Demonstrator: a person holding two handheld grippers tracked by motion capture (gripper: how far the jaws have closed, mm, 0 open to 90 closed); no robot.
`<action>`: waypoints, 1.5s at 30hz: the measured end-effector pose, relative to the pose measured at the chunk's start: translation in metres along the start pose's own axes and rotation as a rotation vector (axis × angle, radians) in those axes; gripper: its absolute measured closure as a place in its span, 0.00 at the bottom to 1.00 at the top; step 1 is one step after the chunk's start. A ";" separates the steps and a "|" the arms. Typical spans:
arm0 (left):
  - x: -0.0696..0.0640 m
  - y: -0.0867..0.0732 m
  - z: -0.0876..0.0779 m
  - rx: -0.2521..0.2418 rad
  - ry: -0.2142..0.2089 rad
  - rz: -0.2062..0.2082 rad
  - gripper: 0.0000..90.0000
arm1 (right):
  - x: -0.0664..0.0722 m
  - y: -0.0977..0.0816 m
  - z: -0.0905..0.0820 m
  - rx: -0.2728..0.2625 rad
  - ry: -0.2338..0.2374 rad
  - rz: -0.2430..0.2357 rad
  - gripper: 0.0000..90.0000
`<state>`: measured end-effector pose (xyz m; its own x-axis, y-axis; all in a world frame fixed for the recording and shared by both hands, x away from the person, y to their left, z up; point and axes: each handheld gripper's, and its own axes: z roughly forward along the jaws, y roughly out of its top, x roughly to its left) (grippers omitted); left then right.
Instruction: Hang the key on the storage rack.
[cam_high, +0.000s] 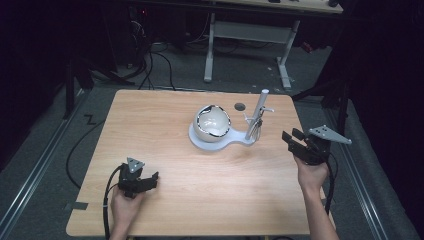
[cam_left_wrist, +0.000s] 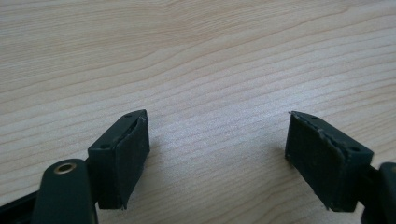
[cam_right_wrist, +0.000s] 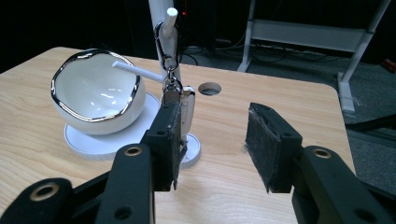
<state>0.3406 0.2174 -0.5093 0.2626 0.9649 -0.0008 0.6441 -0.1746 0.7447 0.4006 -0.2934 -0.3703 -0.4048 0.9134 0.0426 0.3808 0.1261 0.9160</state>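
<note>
Unlabelled key fob (cam_right_wrist: 187, 109) on white stand (cam_right_wrist: 161, 28)

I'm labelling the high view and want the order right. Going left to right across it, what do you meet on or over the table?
Left gripper → white bowl on its white base → upright white post with the hanging keyring → right gripper.
</note>
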 end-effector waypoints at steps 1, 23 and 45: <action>0.000 0.000 0.000 0.000 0.000 0.000 0.25 | 0.000 -0.001 -0.001 -0.002 0.000 0.001 0.62; 0.000 0.000 0.000 -0.001 0.002 -0.001 0.25 | 0.001 -0.048 -0.006 0.024 0.016 0.045 0.62; 0.000 0.000 0.000 -0.001 0.004 -0.003 0.25 | 0.009 -0.087 0.020 0.116 0.011 0.060 0.61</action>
<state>0.3409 0.2173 -0.5094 0.2580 0.9662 -0.0007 0.6442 -0.1715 0.7454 0.3802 -0.2888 -0.4576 -0.3876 0.9163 0.1011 0.4978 0.1157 0.8595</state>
